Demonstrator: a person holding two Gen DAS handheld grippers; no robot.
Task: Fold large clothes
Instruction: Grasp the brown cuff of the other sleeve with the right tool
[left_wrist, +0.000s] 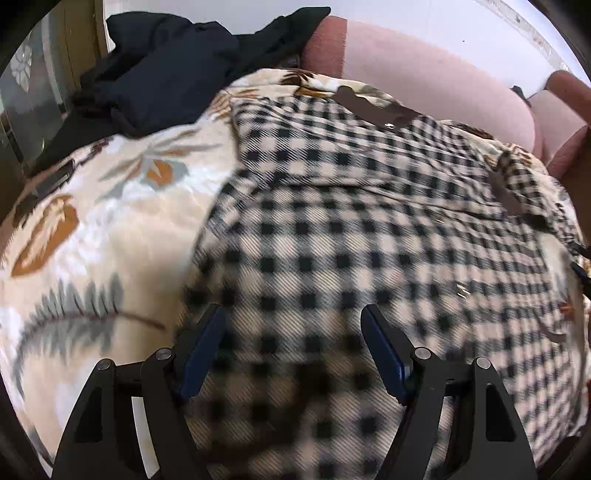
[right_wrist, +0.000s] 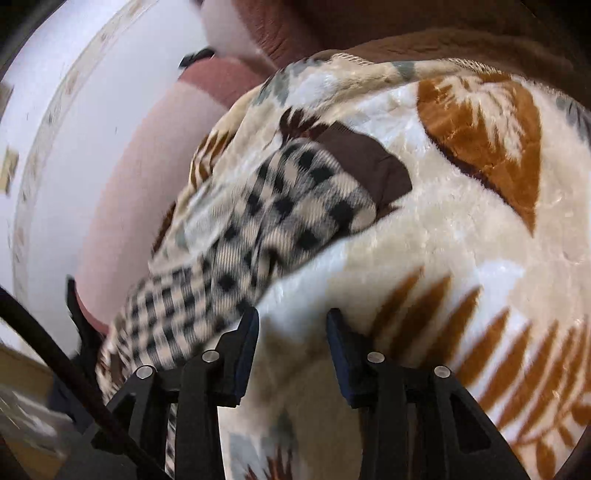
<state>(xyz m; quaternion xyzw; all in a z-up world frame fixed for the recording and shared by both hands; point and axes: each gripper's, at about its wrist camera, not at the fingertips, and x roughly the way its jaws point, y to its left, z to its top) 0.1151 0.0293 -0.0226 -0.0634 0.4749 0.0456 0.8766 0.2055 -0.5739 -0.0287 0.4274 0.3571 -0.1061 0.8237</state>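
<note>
A large black-and-cream checked shirt (left_wrist: 332, 206) with dark brown trim lies spread on a cream blanket with leaf print (left_wrist: 92, 221). My left gripper (left_wrist: 293, 317) is open just above the shirt's near part, with nothing between its fingers. In the right wrist view a sleeve of the checked shirt (right_wrist: 258, 229) with a brown cuff (right_wrist: 369, 162) lies on the leaf blanket (right_wrist: 461, 240). My right gripper (right_wrist: 291, 314) is open over the blanket, right beside the sleeve's edge and holding nothing.
A pile of dark navy clothes (left_wrist: 166, 62) lies at the blanket's far left. A pink headboard or cushion (left_wrist: 424, 74) runs along the back, also seen in the right wrist view (right_wrist: 147, 177). A white wall (right_wrist: 74, 129) stands behind it.
</note>
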